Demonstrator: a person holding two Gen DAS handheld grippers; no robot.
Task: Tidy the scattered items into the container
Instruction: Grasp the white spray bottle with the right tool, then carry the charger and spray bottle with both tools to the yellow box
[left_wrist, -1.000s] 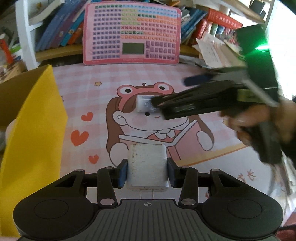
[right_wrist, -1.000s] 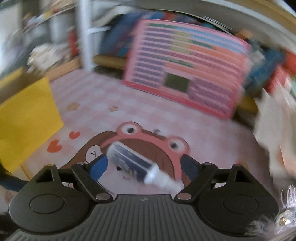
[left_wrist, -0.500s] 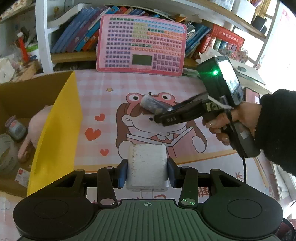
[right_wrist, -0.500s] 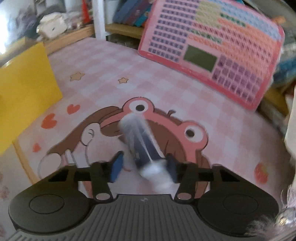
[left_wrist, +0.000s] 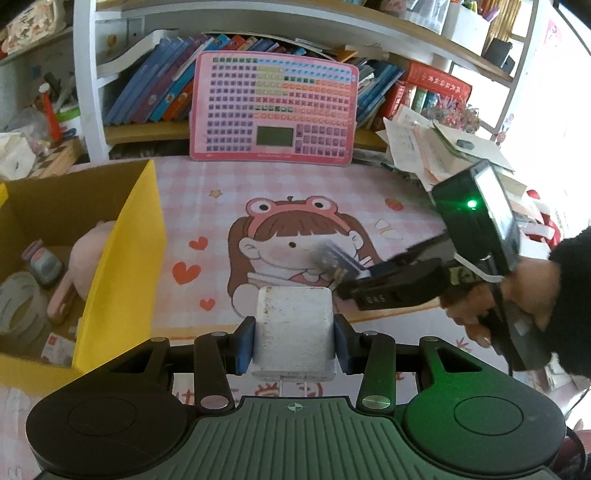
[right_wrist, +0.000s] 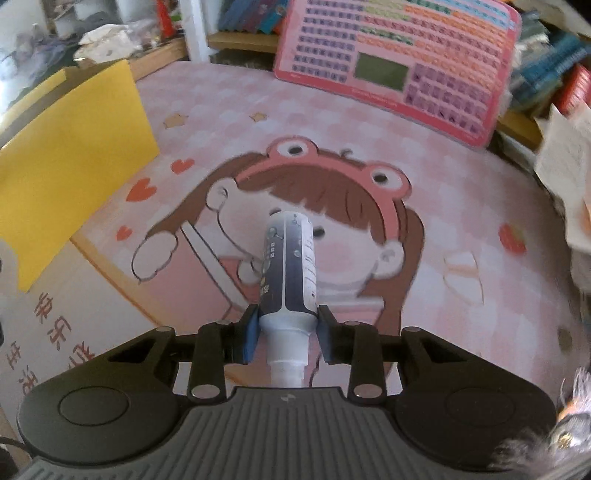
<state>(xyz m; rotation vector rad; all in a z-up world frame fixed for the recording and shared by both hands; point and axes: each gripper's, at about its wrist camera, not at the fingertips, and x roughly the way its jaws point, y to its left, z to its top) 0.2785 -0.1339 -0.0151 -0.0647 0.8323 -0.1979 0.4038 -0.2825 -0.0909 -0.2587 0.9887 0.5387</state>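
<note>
Charger block (left_wrist: 293, 328), white and scuffed, squarish with prongs toward the camera, is clamped between the blue pads of the left gripper (left_wrist: 293, 339), held clear above the pink cartoon mat (left_wrist: 221, 192). Small bottle (right_wrist: 290, 273), dark label with a pale cap end, is pinched near its neck by the right gripper (right_wrist: 286, 332), base pointing away over the mat; it is seen blurred in the left view. Cardboard box (left_wrist: 122, 266) with yellow flaps is open at the left, with a pink plush toy (left_wrist: 86, 258), a tape roll (left_wrist: 18, 306) and a small jar (left_wrist: 42, 262) already inside. Carrying to the box is judged to be the step in hand. Both grips should be kept firm, the yellow flap cleared from above, and release made low inside over a free patch. Hands are best taken in one at a time, since the grippers sit close together.
</note>
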